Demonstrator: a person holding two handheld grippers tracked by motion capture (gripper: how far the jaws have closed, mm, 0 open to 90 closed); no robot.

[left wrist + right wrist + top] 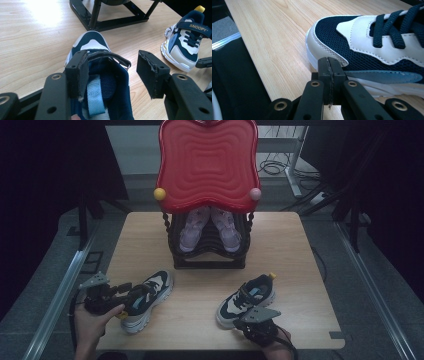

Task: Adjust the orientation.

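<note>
Two navy and white sneakers lie on the wooden table (290, 245). My left gripper (129, 295) (111, 57) reaches over the heel of the left sneaker (152, 292) (91, 45). Its jaws stand wide: one pad is against the collar, the other stays clear of the shoe. The right sneaker (247, 299) (185, 42) (362, 42) has a yellow heel tab and points towards me. My right gripper (250, 322) (329, 61) is shut with nothing between its pads. Its tip is at the sole edge by that shoe's toe.
A black rack (207, 257) under a red wavy tray (207, 162) stands at the back middle of the table, with a pink pair of shoes (192, 230) on it. Dark floor and metal rails flank the table.
</note>
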